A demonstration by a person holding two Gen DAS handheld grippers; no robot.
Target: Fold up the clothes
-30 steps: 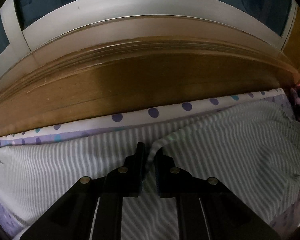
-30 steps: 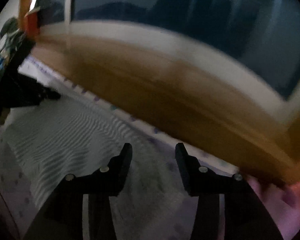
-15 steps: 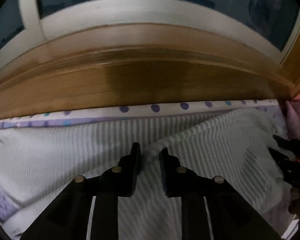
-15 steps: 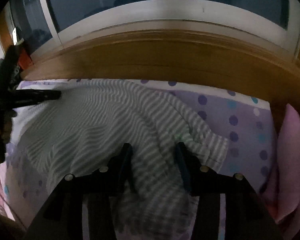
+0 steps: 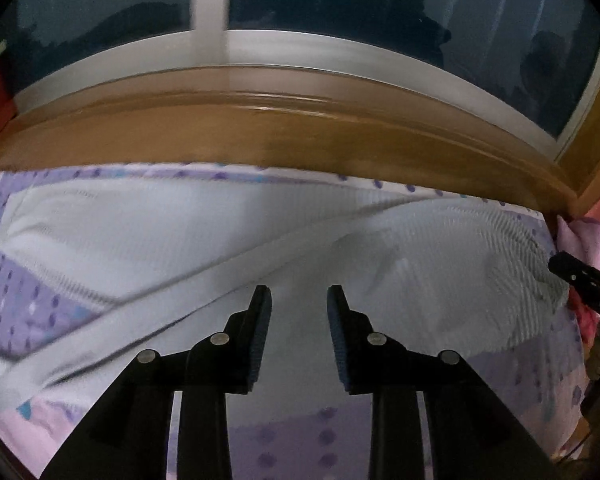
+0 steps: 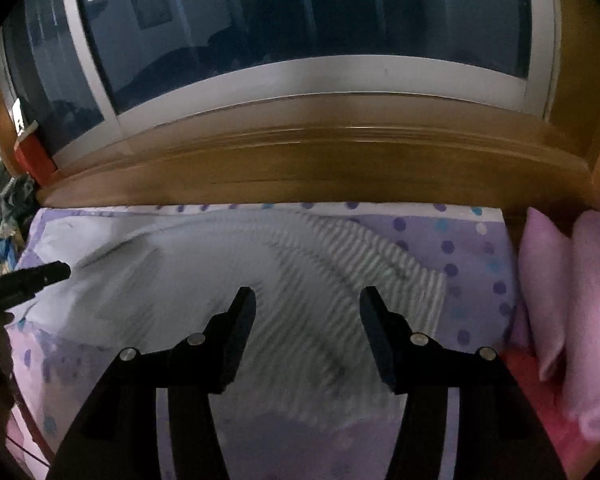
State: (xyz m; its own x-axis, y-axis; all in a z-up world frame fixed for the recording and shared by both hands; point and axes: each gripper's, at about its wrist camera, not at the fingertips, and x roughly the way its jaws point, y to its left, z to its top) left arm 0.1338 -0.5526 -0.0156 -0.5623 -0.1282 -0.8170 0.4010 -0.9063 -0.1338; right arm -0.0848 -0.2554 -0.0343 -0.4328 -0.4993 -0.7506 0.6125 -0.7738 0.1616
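A grey-and-white striped garment (image 5: pixel 380 240) lies spread on a purple polka-dot bedsheet (image 5: pixel 292 436). In the left wrist view my left gripper (image 5: pixel 298 292) hovers over its near part. The jaws are opening, with no cloth between the fingers. At the right edge of that view the other gripper's finger (image 5: pixel 580 284) shows by the garment's corner. In the right wrist view my right gripper (image 6: pixel 308 296) stands over the striped garment (image 6: pixel 300 272). Its jaws are opening wide and hold nothing. The left gripper's tip (image 6: pixel 36 278) shows at the far left.
A wooden ledge (image 5: pixel 300 136) under a dark window (image 6: pixel 300 20) bounds the bed at the back. Pink pillows (image 6: pixel 560 280) lie to the right. A heap of clothes (image 6: pixel 4 208) and a red object (image 6: pixel 32 156) sit at the left.
My left gripper let go of the cloth fold it pinched, opened, and drew back and up. The right gripper's jaws spread wider and its view swung square to the ledge.
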